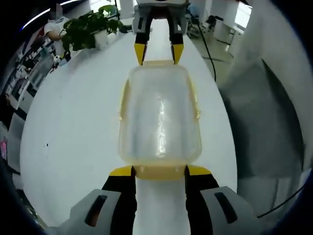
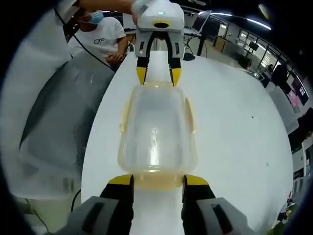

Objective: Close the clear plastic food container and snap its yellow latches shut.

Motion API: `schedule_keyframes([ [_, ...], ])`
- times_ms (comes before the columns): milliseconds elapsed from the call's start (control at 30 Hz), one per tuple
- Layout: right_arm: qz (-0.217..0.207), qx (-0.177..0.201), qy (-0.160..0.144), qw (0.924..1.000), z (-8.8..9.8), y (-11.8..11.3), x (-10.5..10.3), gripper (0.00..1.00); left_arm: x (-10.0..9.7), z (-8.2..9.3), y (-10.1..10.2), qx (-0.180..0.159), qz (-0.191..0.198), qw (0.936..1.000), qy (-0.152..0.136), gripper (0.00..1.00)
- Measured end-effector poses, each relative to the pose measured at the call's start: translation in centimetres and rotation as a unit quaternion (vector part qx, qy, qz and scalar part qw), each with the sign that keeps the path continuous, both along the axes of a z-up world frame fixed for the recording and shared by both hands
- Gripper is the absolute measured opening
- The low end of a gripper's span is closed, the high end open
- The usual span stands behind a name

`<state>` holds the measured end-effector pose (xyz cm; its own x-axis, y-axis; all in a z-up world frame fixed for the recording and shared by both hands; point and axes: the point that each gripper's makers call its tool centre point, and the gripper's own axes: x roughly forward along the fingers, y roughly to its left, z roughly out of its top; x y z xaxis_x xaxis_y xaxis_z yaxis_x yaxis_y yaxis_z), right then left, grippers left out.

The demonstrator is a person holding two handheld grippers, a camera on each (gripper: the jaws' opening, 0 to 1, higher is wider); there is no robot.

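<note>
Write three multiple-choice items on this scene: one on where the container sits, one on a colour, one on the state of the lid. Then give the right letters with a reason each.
1. Where does the clear container sit?
A. On the white table, between the two grippers
B. On the floor
C. On a shelf

2. What colour are the latches on the container?
A. Blue
B. Red
C. Yellow

3. How is the lid?
A. Lying beside the container
B. Resting on top of the container
C. Held up in the air by a hand

Key: 1 A, the left gripper stands at one short end and the right gripper at the other, on the table. 2 C, the flaps at the rim are yellow. 3 B, the lid covers the container in both views.
</note>
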<state>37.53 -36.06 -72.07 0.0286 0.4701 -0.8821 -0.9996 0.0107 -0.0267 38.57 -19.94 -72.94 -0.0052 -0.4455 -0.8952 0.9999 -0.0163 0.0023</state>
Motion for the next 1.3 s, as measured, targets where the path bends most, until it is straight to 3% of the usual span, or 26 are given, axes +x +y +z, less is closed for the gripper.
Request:
schedule_keyframes([
  [400,0.002,0.000,0.004,1.0000,-1.4,-0.2,0.0,0.36,-0.1,-1.1,-0.1,0.010,-0.004,0.9999,0.011,0.36],
  [733,-0.001,-0.008,0.005,1.0000,-2.2,0.0,0.1,0.36,0.2,-1.2,0.0,0.007,-0.007,0.9999,0.002,0.37],
  [1300,-0.009,-0.014,-0.005,0.9999,-2.3,0.0,0.0,0.37,0.2,-1.4,0.2,0.008,-0.008,0.9999,-0.005,0.37],
])
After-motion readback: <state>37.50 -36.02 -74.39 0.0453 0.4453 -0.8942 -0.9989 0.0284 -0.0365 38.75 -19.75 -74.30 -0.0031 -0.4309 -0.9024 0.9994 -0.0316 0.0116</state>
